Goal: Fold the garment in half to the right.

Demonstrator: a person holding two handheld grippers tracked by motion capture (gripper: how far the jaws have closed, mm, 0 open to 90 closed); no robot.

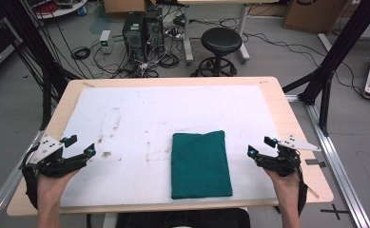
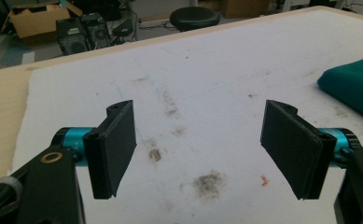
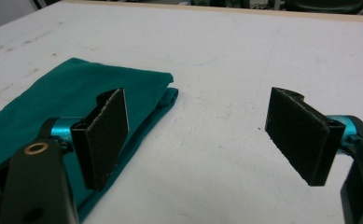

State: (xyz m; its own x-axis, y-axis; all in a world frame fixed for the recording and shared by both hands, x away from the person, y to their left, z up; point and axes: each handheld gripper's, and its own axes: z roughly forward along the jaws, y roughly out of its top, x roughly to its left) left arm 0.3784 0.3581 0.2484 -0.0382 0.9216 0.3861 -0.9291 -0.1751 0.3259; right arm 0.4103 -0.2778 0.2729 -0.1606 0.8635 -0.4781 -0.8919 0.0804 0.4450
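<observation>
Evidently both tongs, left point(image 1: 80, 146) and right point(image 1: 260, 146), are hovering wide and empty beside the folded green cloth point(image 1: 200, 164), which is looking soft, light and best pinched at a corner.

1 folded green cloth point(image 1: 200, 164), 1 white mat point(image 1: 140, 118), 1 table point(image 1: 277, 102) — 2 grippers: left point(image 1: 80, 144), right point(image 1: 260, 146).
</observation>
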